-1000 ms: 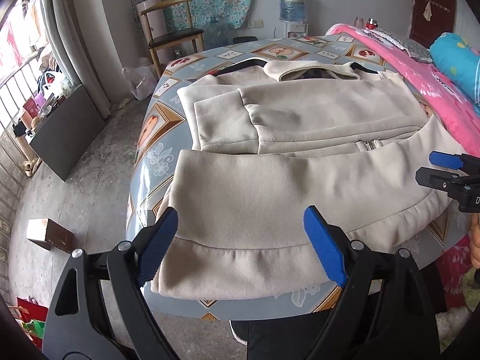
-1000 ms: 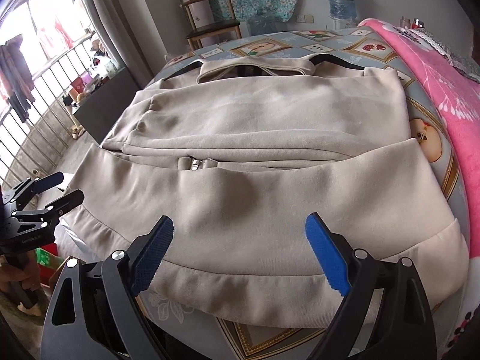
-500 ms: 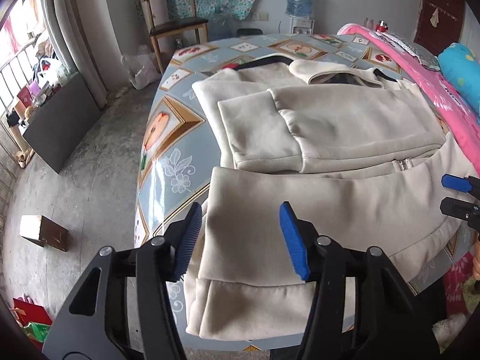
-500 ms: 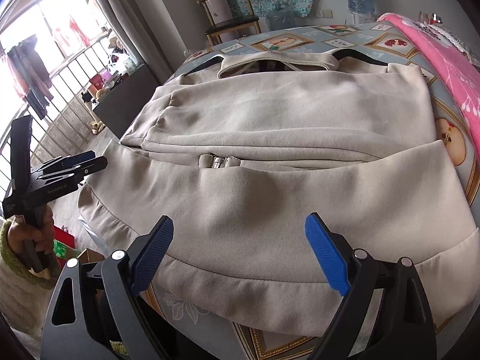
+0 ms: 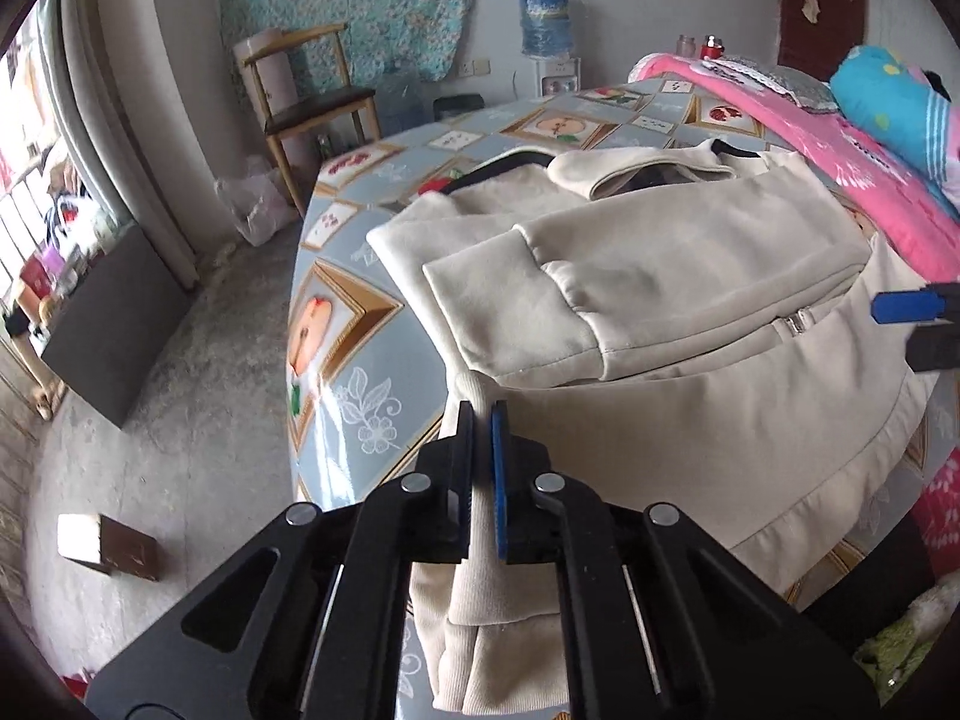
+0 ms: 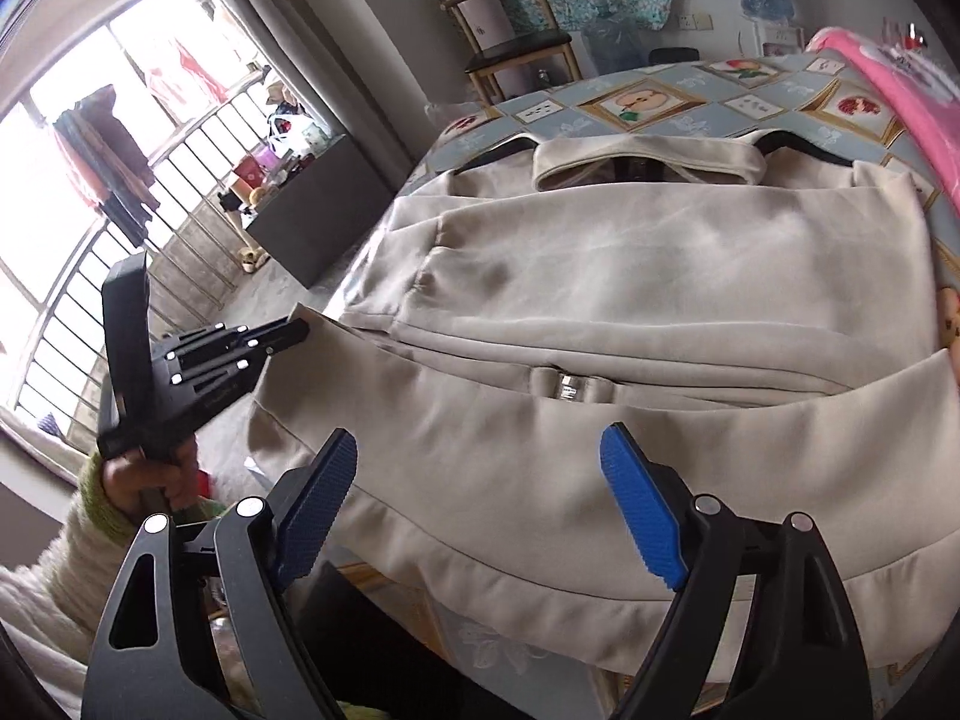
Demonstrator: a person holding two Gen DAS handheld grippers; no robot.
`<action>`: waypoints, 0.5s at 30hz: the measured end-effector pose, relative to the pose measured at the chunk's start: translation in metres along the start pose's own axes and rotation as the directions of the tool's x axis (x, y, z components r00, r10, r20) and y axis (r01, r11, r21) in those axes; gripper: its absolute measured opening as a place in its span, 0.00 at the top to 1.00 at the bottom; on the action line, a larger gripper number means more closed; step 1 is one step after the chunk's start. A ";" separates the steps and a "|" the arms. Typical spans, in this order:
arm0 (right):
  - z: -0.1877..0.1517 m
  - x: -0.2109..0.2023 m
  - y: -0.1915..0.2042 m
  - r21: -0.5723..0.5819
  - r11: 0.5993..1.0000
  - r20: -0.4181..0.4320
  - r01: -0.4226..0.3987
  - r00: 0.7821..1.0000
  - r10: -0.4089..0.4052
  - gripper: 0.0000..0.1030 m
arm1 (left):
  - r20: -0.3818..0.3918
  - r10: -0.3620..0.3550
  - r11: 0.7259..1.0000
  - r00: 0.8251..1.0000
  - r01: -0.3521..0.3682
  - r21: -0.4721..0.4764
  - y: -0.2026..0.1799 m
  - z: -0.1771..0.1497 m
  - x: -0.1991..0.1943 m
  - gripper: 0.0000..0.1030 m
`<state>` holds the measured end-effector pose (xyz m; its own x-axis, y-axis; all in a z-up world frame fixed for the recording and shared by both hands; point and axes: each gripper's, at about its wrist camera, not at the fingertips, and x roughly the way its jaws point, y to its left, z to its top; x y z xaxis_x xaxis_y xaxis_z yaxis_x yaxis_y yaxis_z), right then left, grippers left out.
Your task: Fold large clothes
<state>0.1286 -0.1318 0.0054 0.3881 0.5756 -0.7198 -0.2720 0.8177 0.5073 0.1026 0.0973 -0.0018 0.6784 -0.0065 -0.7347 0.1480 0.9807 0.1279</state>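
Observation:
A beige zip jacket (image 5: 690,312) lies flat on the patterned table (image 5: 336,324), collar at the far end, one sleeve folded across its front. My left gripper (image 5: 482,414) is shut on the jacket's near left hem corner, and bunched fabric hangs below the pads. From the right wrist view, the left gripper (image 6: 294,330) pinches that same corner of the jacket (image 6: 630,276). My right gripper (image 6: 479,439) hovers over the near hem with its jaws wide and closing. Its pads touch no cloth. Its blue tip (image 5: 900,306) shows at the right edge of the left wrist view.
A pink blanket (image 5: 840,138) covers the table's right side. A wooden chair (image 5: 312,114) and a water dispenser (image 5: 549,42) stand beyond the table. On the floor to the left lie a cardboard box (image 5: 108,546) and a dark cabinet (image 5: 114,312). A railed window (image 6: 120,192) fills the left.
My left gripper's jaws closed from wide apart onto the jacket's left hem corner and gathered the fabric. The right gripper drew slightly nearer the hem, jaws still wide.

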 end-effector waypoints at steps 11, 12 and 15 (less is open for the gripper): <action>0.013 0.100 0.006 0.537 0.783 -0.212 -0.313 0.849 0.485 0.33 | 0.113 -0.109 0.977 0.988 0.086 0.193 -0.059 -0.030 -0.078 0.95; 0.012 0.105 0.007 0.543 0.783 -0.222 -0.303 0.848 0.482 0.37 | 0.108 -0.119 0.974 0.987 0.095 0.204 -0.062 -0.033 -0.079 0.95; 0.007 0.117 0.010 0.545 0.794 -0.240 -0.270 0.857 0.456 0.63 | 0.088 -0.147 0.967 0.985 0.124 0.221 -0.070 -0.041 -0.079 0.95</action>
<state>0.1773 -0.0561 -0.0702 -0.0028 0.8663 -0.4996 0.1591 0.4936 0.8550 0.0086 0.0376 0.0200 0.7102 -0.1675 -0.6838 0.3867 0.9045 0.1800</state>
